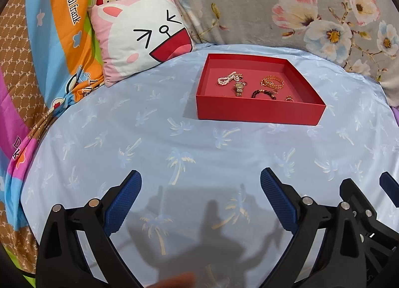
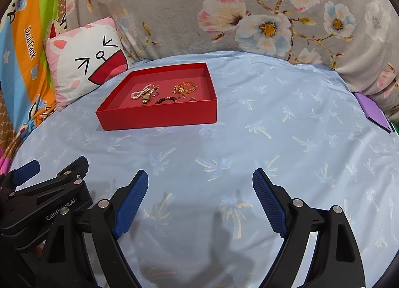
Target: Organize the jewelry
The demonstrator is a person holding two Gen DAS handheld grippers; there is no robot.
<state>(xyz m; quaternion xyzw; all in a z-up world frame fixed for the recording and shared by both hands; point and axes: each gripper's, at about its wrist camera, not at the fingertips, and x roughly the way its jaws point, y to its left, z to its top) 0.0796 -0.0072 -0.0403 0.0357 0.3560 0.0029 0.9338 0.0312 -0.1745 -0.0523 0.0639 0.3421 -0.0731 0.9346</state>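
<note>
Together, all jewelry (image 1: 251, 86) lies gathered inside red tray (image 1: 259, 111) on bed (image 1: 199, 143); both grippers, left gripper (image 1: 200, 185) and right gripper (image 2: 200, 184), hover with jaws wide, empty.

The left gripper (image 1: 200, 178) hangs with jaws wide apart over a blue sheet (image 1: 154, 138). Beyond it a red tray (image 1: 259, 111) holds a pearl bracelet (image 1: 227, 78), a watch (image 1: 239, 88) and gold chains (image 1: 272, 82).

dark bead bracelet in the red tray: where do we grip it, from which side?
Likely from above. The dark bead bracelet lies flat on the floor of the red tray, whose walls block a side approach. Pinch one finger inside the loop and one outside, across its near arc, away from the gold watch and gold chain bracelet. Both the left hand-held gripper and right hand-held gripper are open.
</note>
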